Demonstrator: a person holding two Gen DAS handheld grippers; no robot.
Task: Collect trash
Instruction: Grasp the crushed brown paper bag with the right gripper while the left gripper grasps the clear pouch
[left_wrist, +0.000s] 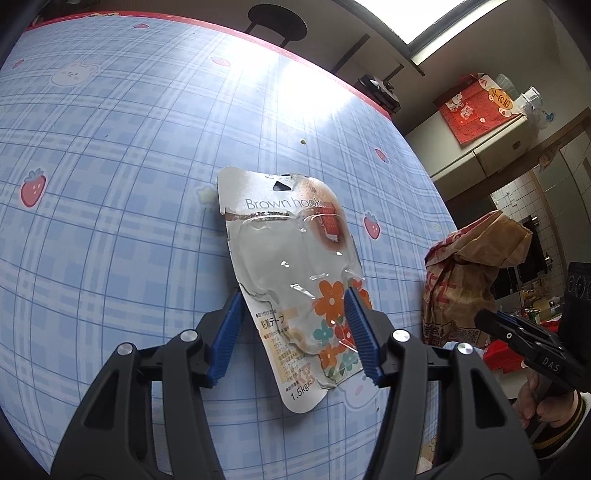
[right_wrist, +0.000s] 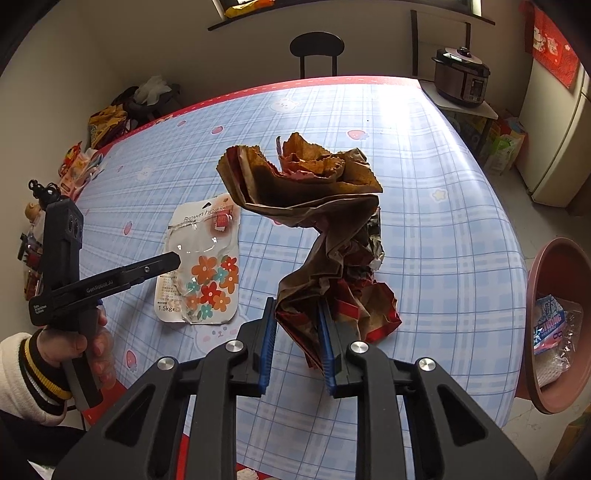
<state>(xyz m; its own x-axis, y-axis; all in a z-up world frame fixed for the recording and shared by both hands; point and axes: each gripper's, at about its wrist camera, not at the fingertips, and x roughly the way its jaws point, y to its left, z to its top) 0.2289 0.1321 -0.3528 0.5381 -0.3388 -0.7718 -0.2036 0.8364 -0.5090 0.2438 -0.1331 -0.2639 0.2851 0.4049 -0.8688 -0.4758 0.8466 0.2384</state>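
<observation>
Pinching the crumpled paper bag (right_wrist: 325, 236) in our right gripper (right_wrist: 296, 314); left gripper (left_wrist: 293, 295) half-open, astride the hook blister pack (left_wrist: 291, 280) (unclear whether gripped), so we seat pads on its edges before lifting

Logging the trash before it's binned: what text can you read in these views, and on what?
"Brown hook", "1.5kg": blister pack
"DAS": right tool
"GenRoboLAI": left tool
"STRONG", partly cut off: wrapper in bin
Pack's small print and paper bag print: unreadable.
</observation>
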